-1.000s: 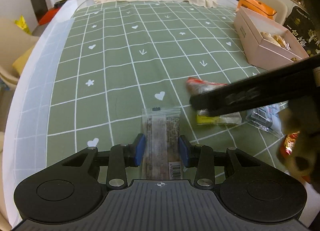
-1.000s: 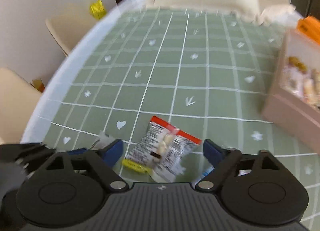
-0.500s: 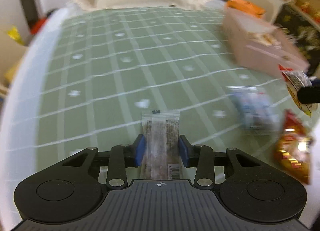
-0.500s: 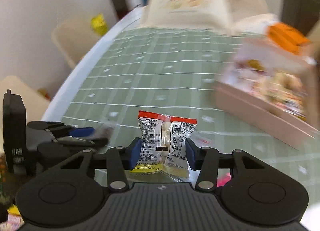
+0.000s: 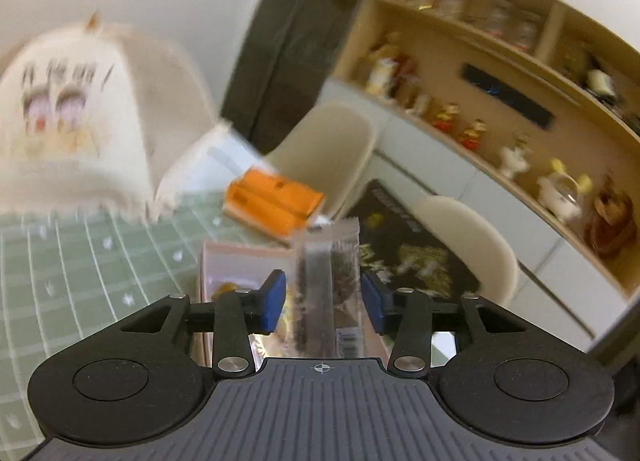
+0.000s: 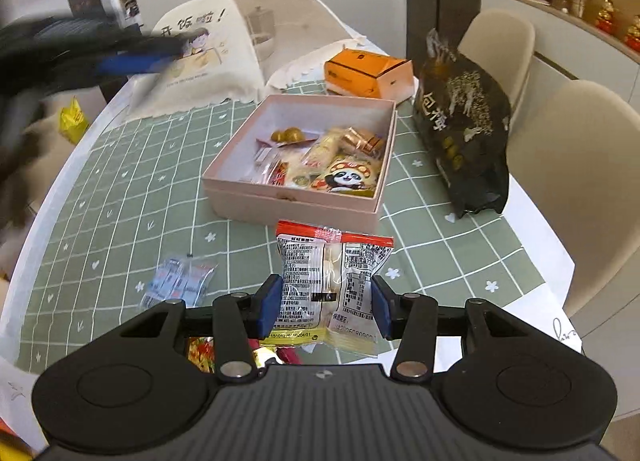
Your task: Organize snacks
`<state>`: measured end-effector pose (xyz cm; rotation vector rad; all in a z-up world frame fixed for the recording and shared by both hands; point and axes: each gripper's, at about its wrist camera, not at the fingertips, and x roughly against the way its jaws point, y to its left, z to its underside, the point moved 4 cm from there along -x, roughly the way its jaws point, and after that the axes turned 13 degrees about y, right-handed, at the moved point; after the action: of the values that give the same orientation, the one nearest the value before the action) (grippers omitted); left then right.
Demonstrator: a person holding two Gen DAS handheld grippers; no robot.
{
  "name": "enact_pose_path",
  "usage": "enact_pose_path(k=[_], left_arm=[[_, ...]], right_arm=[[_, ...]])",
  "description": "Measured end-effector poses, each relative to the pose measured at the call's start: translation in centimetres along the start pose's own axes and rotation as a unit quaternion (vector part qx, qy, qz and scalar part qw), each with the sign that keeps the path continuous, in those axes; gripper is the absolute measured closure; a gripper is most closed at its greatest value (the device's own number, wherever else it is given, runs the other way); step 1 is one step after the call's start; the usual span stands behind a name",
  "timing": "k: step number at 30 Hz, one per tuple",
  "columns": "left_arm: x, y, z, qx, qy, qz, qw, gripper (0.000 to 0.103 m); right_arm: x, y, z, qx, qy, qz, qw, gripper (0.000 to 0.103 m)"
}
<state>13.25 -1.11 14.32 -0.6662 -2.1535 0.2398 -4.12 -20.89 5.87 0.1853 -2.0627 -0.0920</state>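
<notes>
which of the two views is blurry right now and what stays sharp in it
Left wrist view: motion-smeared background, with the pink box and shelves soft; the left gripper body stays sharp, its clear snack packet slightly soft. Right wrist view: crisp, except the dark blur upper left; the white snack packet print is legible.

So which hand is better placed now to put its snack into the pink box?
Probably left. The left tongs hold the clear snack bar over the pink box. The right tongs, gripping the red-topped packet, sit short of it.
</notes>
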Motion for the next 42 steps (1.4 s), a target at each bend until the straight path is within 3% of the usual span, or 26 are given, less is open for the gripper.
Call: enact_pose_path(k=[3,7,10,13,15,16,18,22,27,32,35,38,42], left_arm=[[0.1,1.0,2.4,0.009,-0.003,-0.017,0.9998,0.058],[0.4,3.9,8.7,0.030,0.058,-0.061,0.9960,0.058],[0.3,5.8,13.6,0.070,0.105,-0.073,0.9893,0.058],[0.2,6.9,16.2,0.098,0.118,-0.082,0.9846,0.058],[0.6,6.8,16.9,0.097,0.123,-0.092,0.9833,0.058],[0.6,6.7,17.1,0.093,0.124,-0.097,0.9831,0.058],[0.7,6.5,17.4,0.081,0.127,-0.106,0.9828,0.058],[-0.3,5.8,17.4,0.066,0.143,-0.114,0.9809,0.058],[-1.6,5.4,17.1,0.057,0.154,-0.123,0.9786,0.058],[-1.7,5.2,16.8,0.045,0.155,-0.137,0.9773,0.058],[-1.7,5.0,16.8,0.035,0.154,-0.144,0.9769,0.058],[-1.7,4.9,17.0,0.022,0.155,-0.155,0.9754,0.058],[-1.4,5.4,17.2,0.018,0.153,-0.173,0.9728,0.058]], right_arm=[[0.0,-0.5,0.4,0.002,0.002,0.011,1.000,0.056],[-1.0,-1.4,0.3,-0.017,0.020,-0.006,1.000,0.056],[-1.2,-0.9,-2.8,-0.002,-0.004,-0.017,1.000,0.056],[0.1,0.6,-8.5,0.016,-0.056,-0.013,0.998,0.055],[0.3,1.0,-13.0,0.001,-0.090,-0.003,0.996,0.039],[-0.1,1.0,-15.1,-0.009,-0.092,0.009,0.996,0.023],[-1.1,1.4,-16.9,-0.004,-0.085,0.014,0.996,0.023],[-3.2,3.5,-13.3,0.030,-0.033,-0.026,0.999,0.023],[-6.7,7.9,-1.8,0.111,0.098,-0.062,0.987,0.023],[-7.8,11.2,5.0,0.156,0.131,-0.054,0.978,0.023],[-8.4,11.1,5.7,0.168,0.131,-0.020,0.977,0.023],[-8.8,9.1,5.0,0.157,0.115,0.052,0.979,0.021],[-8.6,5.7,4.1,0.109,0.109,0.080,0.985,0.021]])
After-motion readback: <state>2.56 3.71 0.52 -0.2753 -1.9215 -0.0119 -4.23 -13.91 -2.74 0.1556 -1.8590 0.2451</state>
